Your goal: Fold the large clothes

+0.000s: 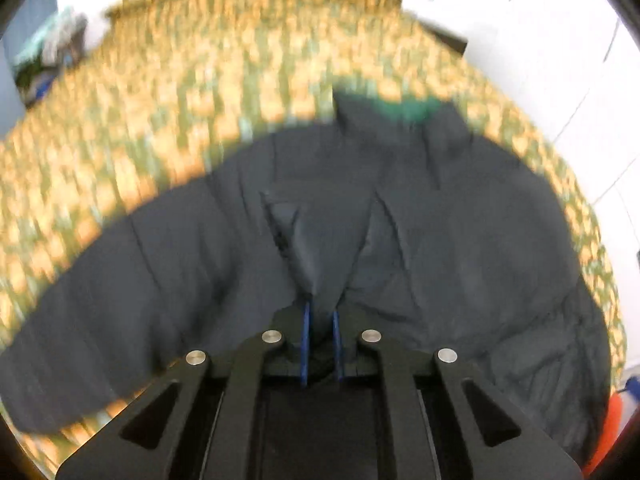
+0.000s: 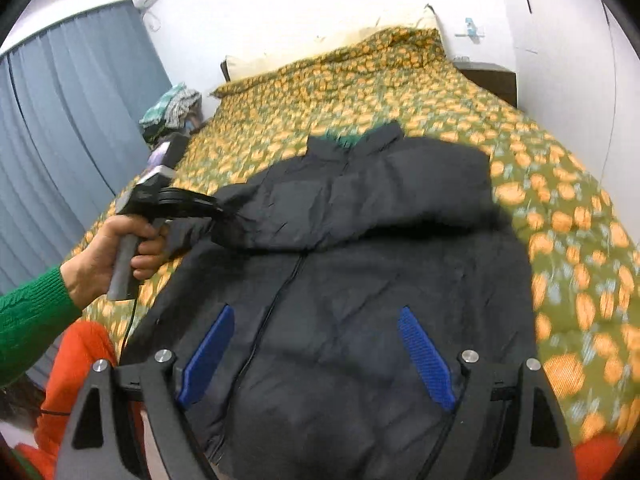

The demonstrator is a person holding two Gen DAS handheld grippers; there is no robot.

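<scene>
A large dark puffer jacket (image 2: pixel 360 280) lies front-up on a bed covered with a green bedspread (image 2: pixel 400 88) patterned with orange flowers. Its zipper (image 2: pixel 280 292) runs down the middle, and a green lining shows at the collar (image 2: pixel 344 138) at the far end.

The left claw (image 1: pixel 320 320) is pressed together on a bunched fold of the jacket's fabric, which rises in a taut cone just ahead of its 2 blue pads (image 1: pixel 306 340). In the right wrist view this claw sits at the left, gripping the end of 1 sleeve (image 2: pixel 256 216), which is drawn across the jacket's chest. A hand (image 2: pixel 116 256) in a green knitted sleeve (image 2: pixel 32 320) holds the claw's grey handle.

The right claw (image 2: pixel 320 352) is spread wide above the lower half of the jacket, with nothing pinched. The zipper passes just inside its left blue pad, and dark fabric fills the gap between the 2 pads.

Beyond the left claw, grey-blue curtains (image 2: pixel 60 140) hang beside the bed, and a pile of folded clothes (image 2: pixel 172 108) sits near the far corner. The left wrist view is blurred.
</scene>
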